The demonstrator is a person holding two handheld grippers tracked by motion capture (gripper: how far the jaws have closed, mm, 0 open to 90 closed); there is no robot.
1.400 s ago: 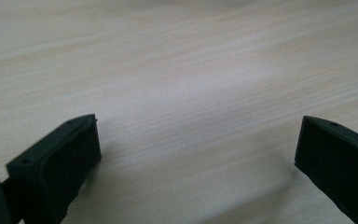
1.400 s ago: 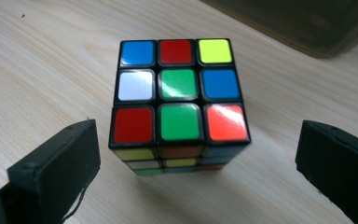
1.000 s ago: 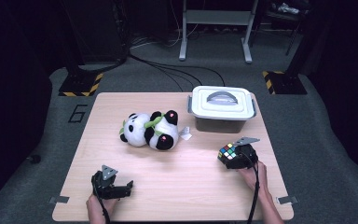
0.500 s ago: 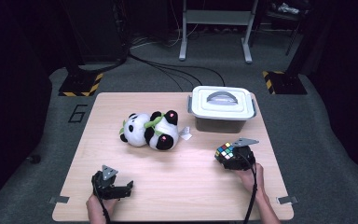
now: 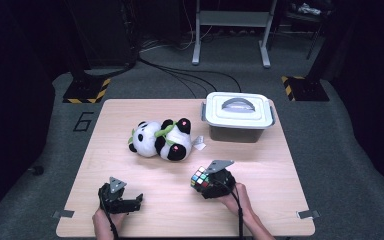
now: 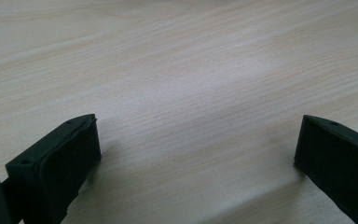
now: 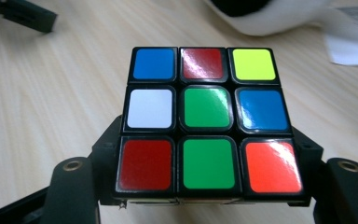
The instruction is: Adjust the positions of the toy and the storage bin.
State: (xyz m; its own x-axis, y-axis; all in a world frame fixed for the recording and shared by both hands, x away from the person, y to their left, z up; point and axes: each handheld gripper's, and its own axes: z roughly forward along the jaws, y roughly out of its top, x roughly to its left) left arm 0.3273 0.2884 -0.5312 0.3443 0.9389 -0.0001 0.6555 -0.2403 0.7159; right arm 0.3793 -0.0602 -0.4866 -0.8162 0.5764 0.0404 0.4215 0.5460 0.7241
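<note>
A scrambled Rubik's cube [image 5: 199,177] sits between the jaws of my right gripper [image 5: 206,184], near the front middle of the wooden table [image 5: 130,110]. The jaws have just been closing and now press on the cube's two sides. In the right gripper view the cube [image 7: 205,116] shows a mixed face with green at the centre, and my right gripper [image 7: 207,151] clamps its lower part. My left gripper [image 5: 132,201] rests at the front left, open, and in its own view its jaws [image 6: 198,144] stand wide apart over bare wood.
A panda plush [image 5: 160,140] lies on its side at the table's middle, with a white tag [image 5: 198,144] beside it. A grey lidded box [image 5: 237,117] stands at the back right. Cables run over the dark floor behind.
My right gripper has carried the cube left, from the right part of the table toward the front middle, below the panda. The left gripper has stayed put.
</note>
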